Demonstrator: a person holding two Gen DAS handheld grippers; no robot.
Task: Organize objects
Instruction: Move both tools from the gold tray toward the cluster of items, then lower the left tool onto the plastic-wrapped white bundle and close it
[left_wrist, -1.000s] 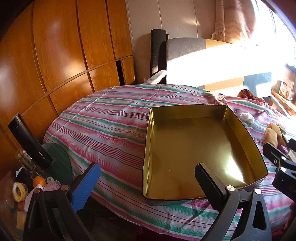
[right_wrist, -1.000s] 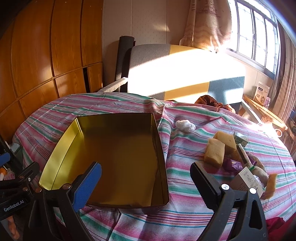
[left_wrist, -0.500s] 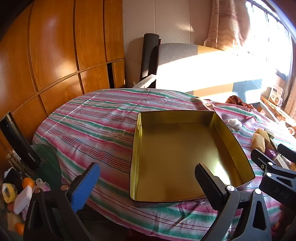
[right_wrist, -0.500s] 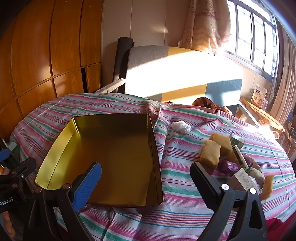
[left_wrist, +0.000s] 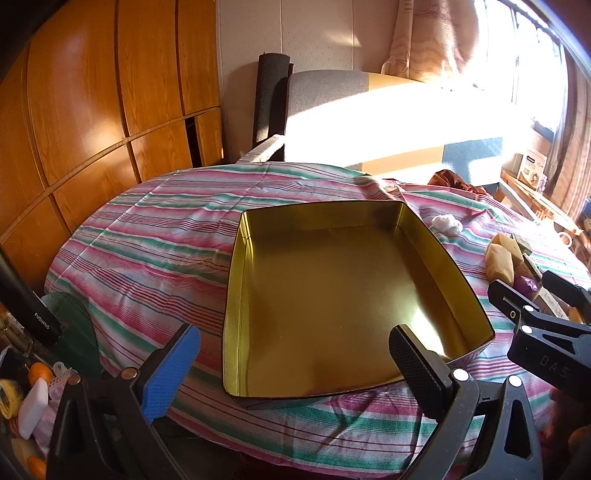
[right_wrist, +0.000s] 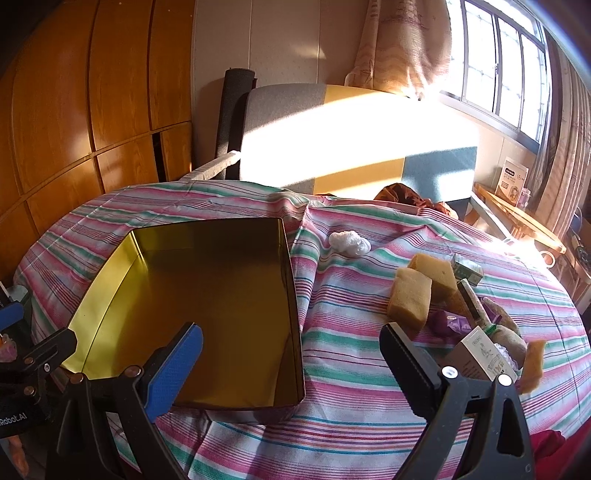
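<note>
An open gold metal tin (left_wrist: 236, 291) (right_wrist: 295, 314) lies empty on the striped tablecloth (left_wrist: 147, 251). To its right lie two yellow sponges (right_wrist: 410, 299) (left_wrist: 498, 260), a white crumpled wad (right_wrist: 349, 242) (left_wrist: 447, 223), a small green box (right_wrist: 467, 267), a white carton (right_wrist: 480, 354) and a purple wrapper (right_wrist: 450, 325) in a pile. My left gripper (left_wrist: 291, 362) is open and empty over the tin's near edge. My right gripper (right_wrist: 291, 358) is open and empty over the tin's near right corner, left of the pile.
A grey and yellow sofa (right_wrist: 332, 140) stands behind the table. Wooden wall panels (left_wrist: 92, 110) are on the left. A black bottle (left_wrist: 26, 295) and small clutter (left_wrist: 22, 387) sit low at the left. A wooden shelf (right_wrist: 517, 218) stands under the window at right.
Both grippers have drawn back and shifted slightly right; the tin and pile look smaller and farther. Both stay open and empty.
</note>
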